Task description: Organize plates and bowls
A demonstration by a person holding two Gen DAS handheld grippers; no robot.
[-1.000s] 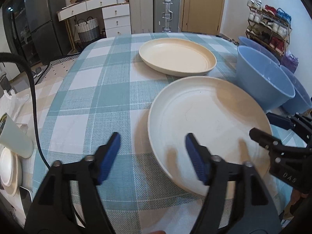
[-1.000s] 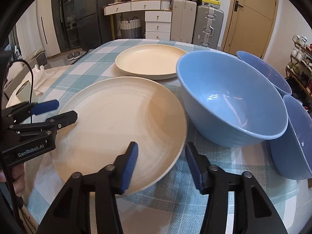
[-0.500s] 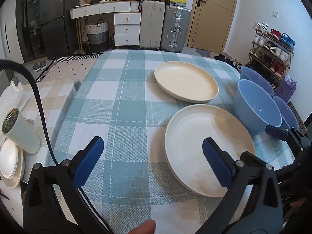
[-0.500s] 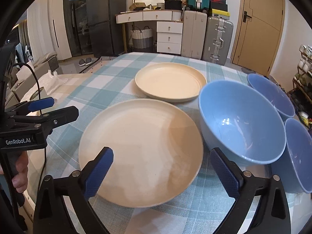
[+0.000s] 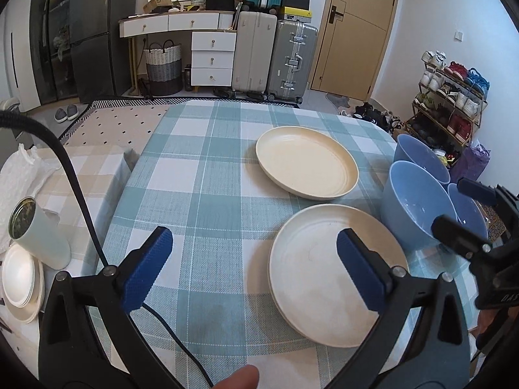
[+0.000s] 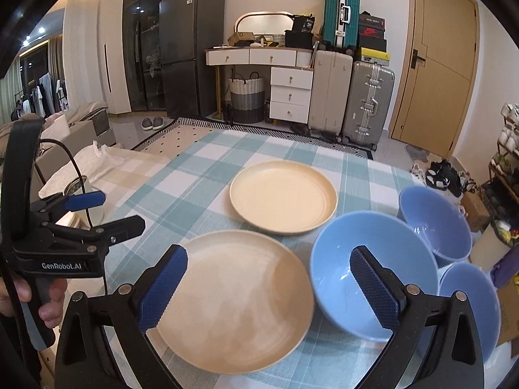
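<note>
My right finger covers part of the near plate; my other gripper's arms hide much of the nearest blue bowl.

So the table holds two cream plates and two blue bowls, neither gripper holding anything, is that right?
Not quite: there are three blue bowls, not two. The right wrist view shows the near bowl, a far bowl and a third at the right edge. The two cream plates are right, and both grippers hold nothing.
</note>
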